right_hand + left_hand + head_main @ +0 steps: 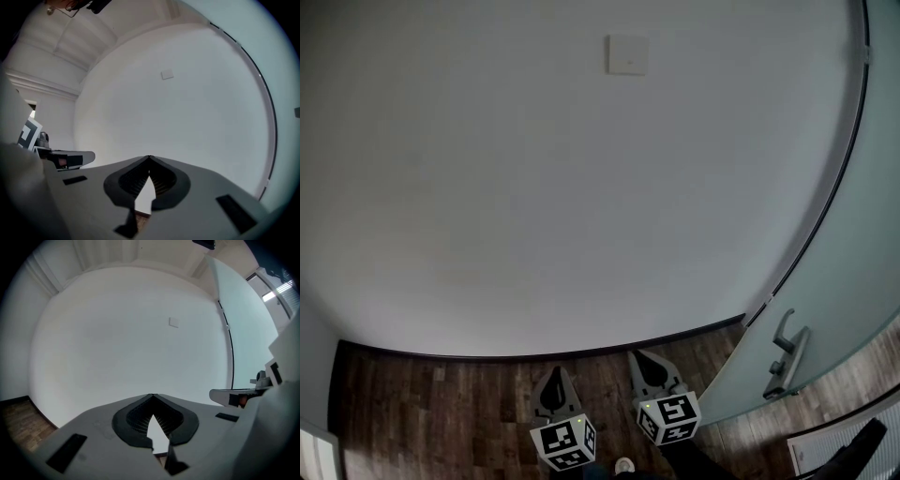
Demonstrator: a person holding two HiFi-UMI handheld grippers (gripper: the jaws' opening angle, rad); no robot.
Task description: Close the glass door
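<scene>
Approach step. Left gripper (555,375) and right gripper (645,361) are pressed together, empty, facing the wall (534,187). Next, I think: reach the handle (787,354), lower right, on the glass door (853,234).

Glass door (855,246), partly off-frame right

The wall (534,187) is smooth, matt white, and the small square plate (627,54) on it looks like plain smooth plastic. The floor (441,403) is dark wood in planks with a visible grain and a slight sheen, while the glass door (853,262) is frosted, pale and matt, with a handle (795,356) of satin silver metal. The left gripper (152,395) and the right gripper (149,157) have shells of matt grey plastic, with black ribbed pads (138,420) inside.
</scene>
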